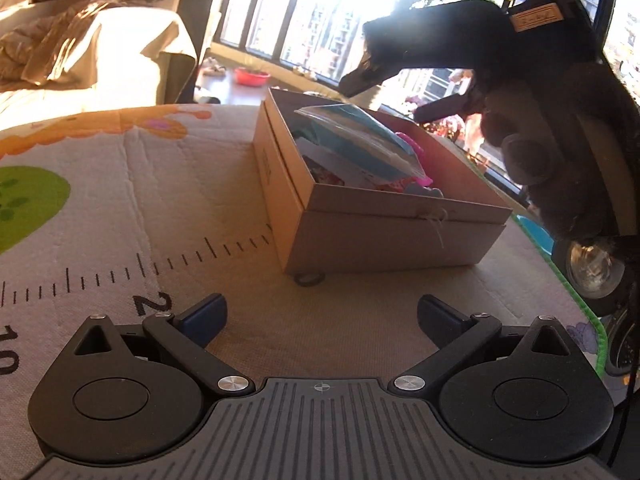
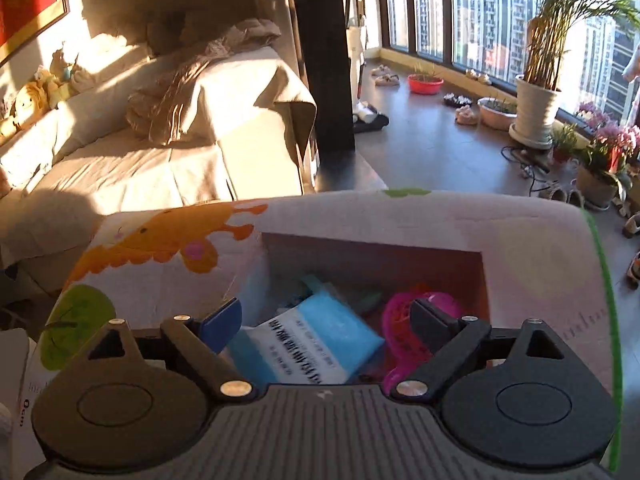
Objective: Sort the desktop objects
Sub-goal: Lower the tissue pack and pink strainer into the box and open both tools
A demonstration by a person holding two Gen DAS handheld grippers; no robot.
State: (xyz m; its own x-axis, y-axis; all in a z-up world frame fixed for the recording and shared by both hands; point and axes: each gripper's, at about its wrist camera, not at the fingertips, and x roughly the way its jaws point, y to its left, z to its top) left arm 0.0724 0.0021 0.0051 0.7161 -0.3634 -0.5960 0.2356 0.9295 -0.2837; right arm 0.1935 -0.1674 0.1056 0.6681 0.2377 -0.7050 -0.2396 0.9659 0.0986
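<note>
The left gripper (image 1: 322, 314) hovers over the play mat (image 1: 120, 200) with jaws wide and empty, the cardboard box (image 1: 376, 216) just ahead of them and slightly right. The right gripper (image 2: 326, 320), likewise wide and empty, hangs above the box, a blue packet (image 2: 320, 340) between its jaws and a pink toy (image 2: 400, 320) by the right one. A good next step is probably to pull straight up, clear of the box wall; beyond the mat, a draped sofa (image 2: 160, 140) stands left, sunlit windows (image 2: 480, 20) and potted plants (image 2: 536, 92) right.
</note>
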